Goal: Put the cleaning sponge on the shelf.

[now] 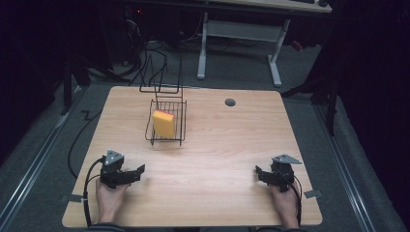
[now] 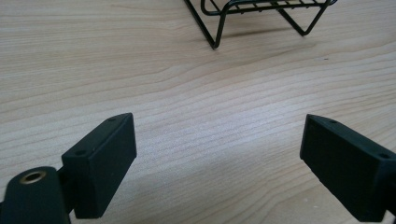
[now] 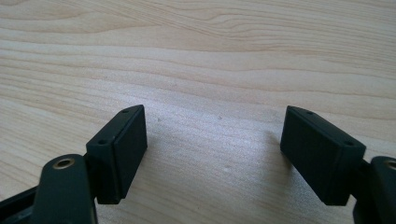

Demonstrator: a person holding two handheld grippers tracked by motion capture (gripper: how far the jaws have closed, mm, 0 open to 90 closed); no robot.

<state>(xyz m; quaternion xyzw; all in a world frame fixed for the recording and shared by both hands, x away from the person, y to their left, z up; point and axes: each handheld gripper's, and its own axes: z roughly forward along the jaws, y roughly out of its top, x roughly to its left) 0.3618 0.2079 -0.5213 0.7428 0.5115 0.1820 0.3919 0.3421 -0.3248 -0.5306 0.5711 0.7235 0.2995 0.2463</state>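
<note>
A: Sponge first, then; the yellow rectangular sponge with the orange top edge (image 1: 164, 123) stands tilted inside the black wire basket (image 1: 180, 126), well beyond both hands. Nearest me, the left gripper (image 1: 138, 172) lies low over the pale wood-grain table (image 1: 217, 159), jaws parted about halfway with bare wood between them; the right gripper (image 1: 259, 172) is likewise parted and holds nothing

B: And the risk from here?

A: As I judge it, the basket is light wire on thin legs; a jaw coming in from the side could catch a rod and drag or tip the whole thing; the sponge is soft, so a pinch near its corner might let it fold and slip back down; a reach from one hand alone leaves the basket unsteadied

B: What can't you make out?

A: In the left gripper view the basket (image 2: 261, 14) is cut off at the top edge, legs and floor rods alone; from above I cannot tell whether the sponge leans on the far wall or on the floor wires; the tall wire handle (image 1: 162, 72) fades into dark floor and cables behind
</note>
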